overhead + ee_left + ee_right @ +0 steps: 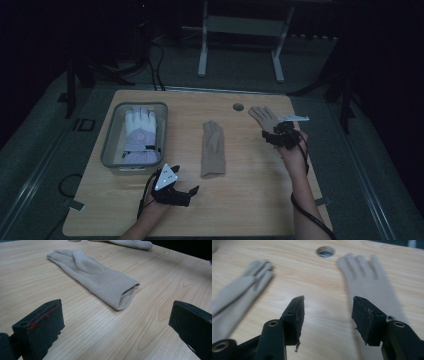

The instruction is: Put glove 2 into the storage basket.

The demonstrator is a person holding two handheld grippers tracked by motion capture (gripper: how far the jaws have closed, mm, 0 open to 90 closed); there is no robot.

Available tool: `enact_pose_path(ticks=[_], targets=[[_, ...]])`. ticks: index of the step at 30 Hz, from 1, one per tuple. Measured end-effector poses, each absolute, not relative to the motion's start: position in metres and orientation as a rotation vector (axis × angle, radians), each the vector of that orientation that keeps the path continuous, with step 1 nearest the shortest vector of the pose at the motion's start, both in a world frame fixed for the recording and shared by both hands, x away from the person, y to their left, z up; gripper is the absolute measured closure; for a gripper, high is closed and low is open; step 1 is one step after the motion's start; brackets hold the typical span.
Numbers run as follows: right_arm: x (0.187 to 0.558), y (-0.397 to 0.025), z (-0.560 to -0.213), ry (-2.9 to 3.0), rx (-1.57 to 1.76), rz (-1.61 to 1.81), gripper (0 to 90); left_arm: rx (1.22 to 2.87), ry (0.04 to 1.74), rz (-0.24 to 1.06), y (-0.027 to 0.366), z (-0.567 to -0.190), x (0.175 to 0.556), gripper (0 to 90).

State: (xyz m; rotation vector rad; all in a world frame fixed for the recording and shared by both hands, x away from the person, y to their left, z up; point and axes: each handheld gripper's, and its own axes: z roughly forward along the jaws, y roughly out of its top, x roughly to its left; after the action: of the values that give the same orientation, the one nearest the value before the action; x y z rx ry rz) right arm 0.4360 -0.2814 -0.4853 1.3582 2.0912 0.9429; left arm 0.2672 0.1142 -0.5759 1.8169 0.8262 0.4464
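your left gripper (186, 186) sits low over the near part of the wooden table (250, 200), left of centre, its jaws spread wide with nothing between them. in the left gripper view the two black jaws stand far apart at the bottom corners, bare tabletop between them, and the open cuff of the middle beige glove (100, 280) lies just beyond them, apart from both. that glove lies flat near the table's centre (213, 149), fingers pointing to the far edge, cuff toward you.

your right gripper (274, 134) is at the right side of the table, toward the far edge, jaws likewise parted and gripping nothing. in the right gripper view the gap between the jaws shows bare wood; the right-hand jaw stands over the cuff end of the second beige glove (367, 282), but you cannot tell from these views whether it touches the fabric. this second glove (263, 117) lies flat with fingers spread toward the far edge, its cuff hidden under your gripper in the high view. a round hole in the table (238, 107) sits just left of its fingertips.

at the far left a grey tray (109, 145) holds a white and lilac padded glove (140, 132), well apart from both grippers.
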Motion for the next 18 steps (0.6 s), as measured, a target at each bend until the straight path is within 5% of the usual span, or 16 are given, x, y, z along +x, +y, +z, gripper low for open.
enact_pose_path(ticks=[18], targets=[[0.494,-0.312,-0.501,2.095,1.354,0.863,43.6,1.815,0.847,0.444,0.115,-0.576,0.268,0.0]])
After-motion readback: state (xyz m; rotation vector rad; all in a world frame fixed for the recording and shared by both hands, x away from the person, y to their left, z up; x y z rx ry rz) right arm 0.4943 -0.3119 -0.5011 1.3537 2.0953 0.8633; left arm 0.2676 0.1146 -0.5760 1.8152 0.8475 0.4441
